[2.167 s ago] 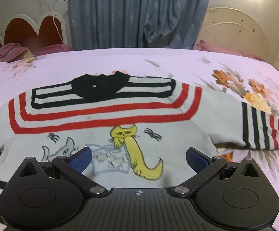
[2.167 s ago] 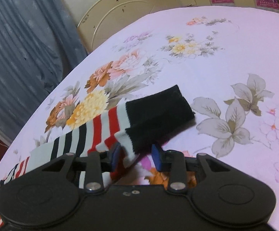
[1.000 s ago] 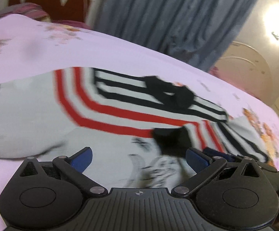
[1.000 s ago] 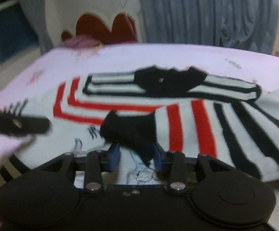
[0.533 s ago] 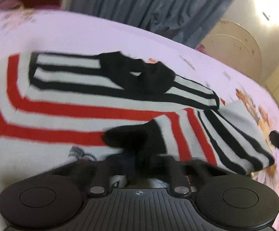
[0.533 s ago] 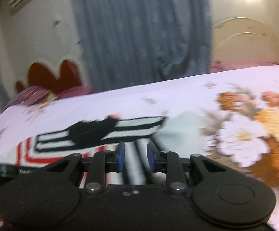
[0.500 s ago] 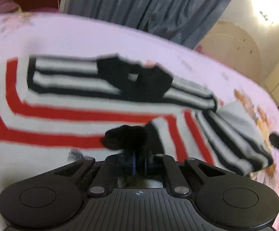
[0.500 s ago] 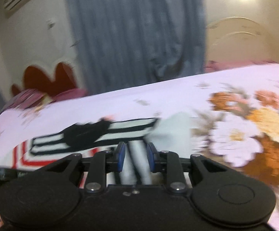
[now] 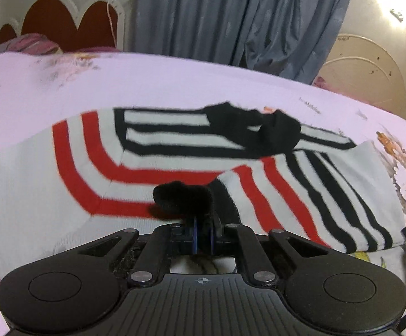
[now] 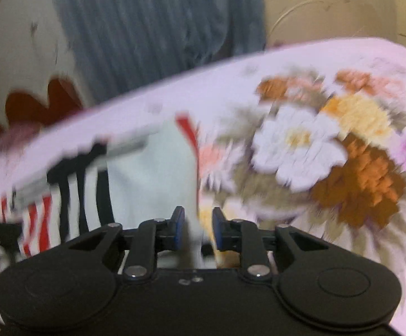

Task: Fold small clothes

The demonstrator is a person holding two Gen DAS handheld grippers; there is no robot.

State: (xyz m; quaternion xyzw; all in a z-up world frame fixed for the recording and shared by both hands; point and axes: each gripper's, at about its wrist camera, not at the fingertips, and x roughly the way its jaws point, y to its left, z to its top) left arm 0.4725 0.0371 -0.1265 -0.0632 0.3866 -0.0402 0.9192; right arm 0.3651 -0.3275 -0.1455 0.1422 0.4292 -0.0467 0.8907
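Note:
A small white sweater (image 9: 175, 142) with red and black stripes lies flat on the bed. Its right sleeve (image 9: 301, 196) is folded across the chest. My left gripper (image 9: 203, 235) is shut on the sleeve's black cuff (image 9: 183, 198), just above the sweater front. In the blurred right wrist view, my right gripper (image 10: 196, 231) hangs over the sweater's right edge (image 10: 152, 179). Its jaws stand a little apart with white cloth in the gap; I cannot tell whether they pinch it.
The pink floral bedsheet (image 9: 175, 78) spreads all around, with large flowers (image 10: 329, 145) to the right. A red scalloped headboard (image 9: 63, 22), grey-blue curtains (image 9: 231, 14) and a round cream board (image 9: 371, 67) stand behind the bed.
My right gripper brought the sleeve across the chest and let go. My left gripper closed on the cuff. The right gripper has swung out to the sweater's right edge.

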